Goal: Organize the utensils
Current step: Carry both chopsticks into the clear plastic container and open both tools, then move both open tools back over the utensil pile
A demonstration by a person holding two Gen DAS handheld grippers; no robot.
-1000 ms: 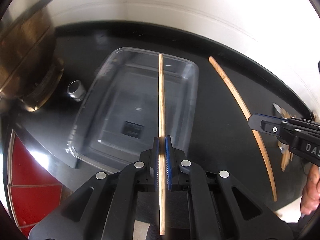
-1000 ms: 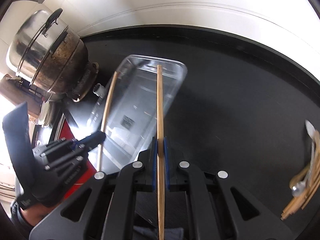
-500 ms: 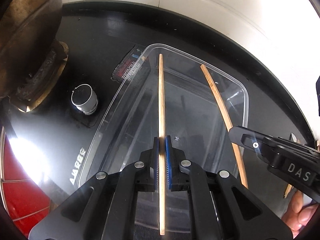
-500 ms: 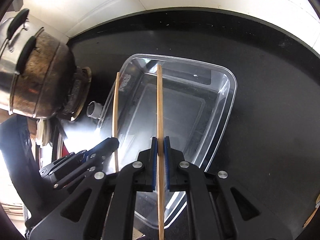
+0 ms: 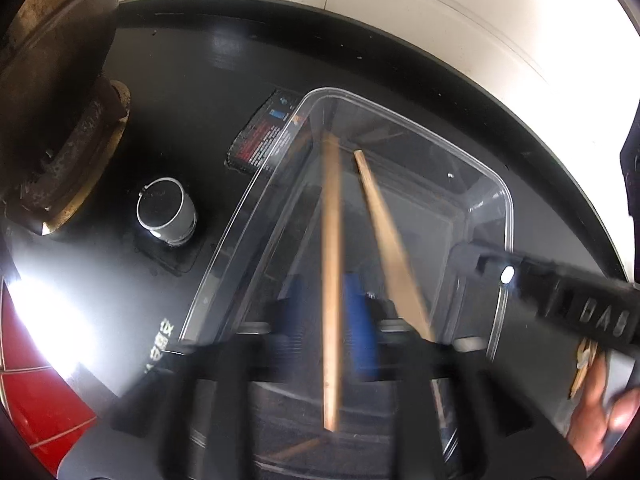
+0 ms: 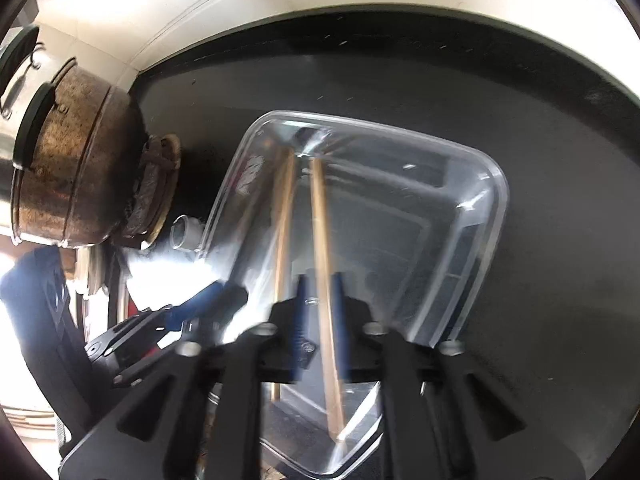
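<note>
Both grippers hang over the clear plastic container [image 5: 506,216] on the black stovetop [image 5: 224,80]. Left gripper [image 5: 332,312] has its blue pads parted, a wooden chopstick [image 5: 331,280] loose between them. Right gripper [image 6: 319,312] is likewise spread around the second chopstick [image 6: 325,280]. Both sticks lie lengthwise within the container. A scorched pot [image 6: 68,160] stands to the left.

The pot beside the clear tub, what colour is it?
Rusty brown pot, steel lid above; clearest in the right wrist view.

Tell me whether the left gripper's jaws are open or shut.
Open: the left gripper shows a gap on both sides of the wooden chopstick, above the clear plastic container.
</note>
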